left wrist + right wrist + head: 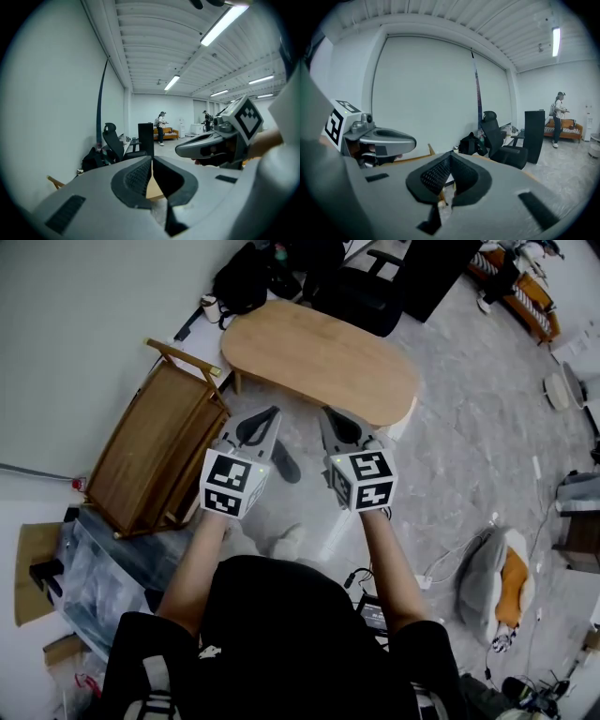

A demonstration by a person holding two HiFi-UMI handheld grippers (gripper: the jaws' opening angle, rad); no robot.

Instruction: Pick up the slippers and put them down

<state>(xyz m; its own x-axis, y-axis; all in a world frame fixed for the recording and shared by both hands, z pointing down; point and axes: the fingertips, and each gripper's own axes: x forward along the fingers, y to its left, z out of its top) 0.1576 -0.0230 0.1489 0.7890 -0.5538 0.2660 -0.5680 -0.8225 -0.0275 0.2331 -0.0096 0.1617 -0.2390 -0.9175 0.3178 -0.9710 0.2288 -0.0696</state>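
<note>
The person is standing on a mottled grey floor (469, 427) in a long white-walled room and is holding both tools out in front, side by side. Close to the person's body, a pale shape (291, 542) is lying on the floor; whether it is a slipper cannot be told.

The left tool (271, 413) is keeping its jaws pressed together with nothing between them. The right tool (328, 414) is doing the same.

Between the two tools in the head view, a dark slipper (285, 465) is lying on the floor. Its long axis is running away from the person toward the oval tabletop (319, 357), slanting a little. Which end is the toe cannot be told. Both tools are hanging in the air well above the slipper and are not touching it.

To the left, a wooden rack (155, 460) is leaning tilted beside the tabletop's left end. Beyond the tabletop's far edge, a black office chair (361, 292) and a black bag (242, 279) are sitting near the wall.
</note>
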